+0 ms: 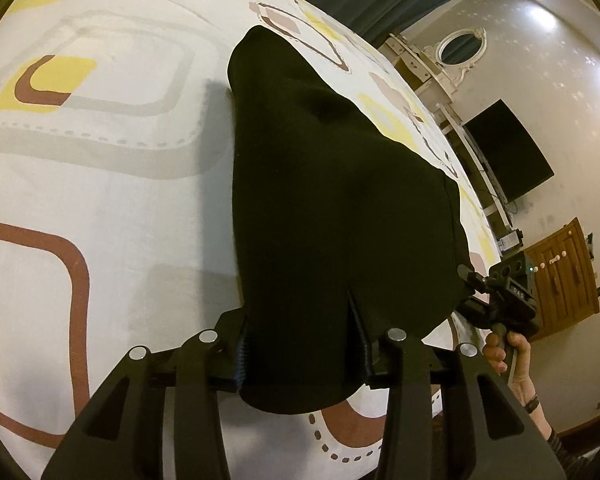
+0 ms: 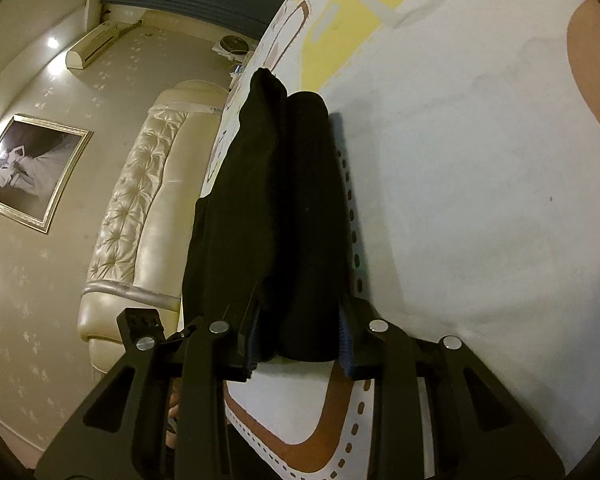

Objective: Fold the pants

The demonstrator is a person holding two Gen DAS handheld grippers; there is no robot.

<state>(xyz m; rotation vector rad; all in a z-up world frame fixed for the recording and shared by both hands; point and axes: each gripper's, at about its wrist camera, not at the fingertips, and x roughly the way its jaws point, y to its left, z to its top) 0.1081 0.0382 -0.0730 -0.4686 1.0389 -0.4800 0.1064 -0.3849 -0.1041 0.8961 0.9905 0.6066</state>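
The black pants [image 1: 320, 180] lie stretched over a patterned bedsheet [image 1: 120, 200], their near end lifted off it. My left gripper [image 1: 300, 340] is shut on that near edge, with cloth bunched between its fingers. At the right, a hand holds my right gripper [image 1: 472, 280], which pinches the neighbouring corner of the same edge. In the right wrist view the pants [image 2: 284, 200] run away from me as a thick folded roll. My right gripper [image 2: 300, 336] is shut on it, its blue-padded fingers [image 2: 346, 336] pressing both sides. The pants' far end rests on the sheet [image 2: 480, 200].
The bed's edge runs close to the pants on the right gripper's side. Beyond it are a cream tufted headboard [image 2: 140, 200], a framed picture [image 2: 28, 172], a dark screen [image 1: 508, 152] and a wooden cabinet [image 1: 564, 276]. Bare sheet spreads wide to the left gripper's side.
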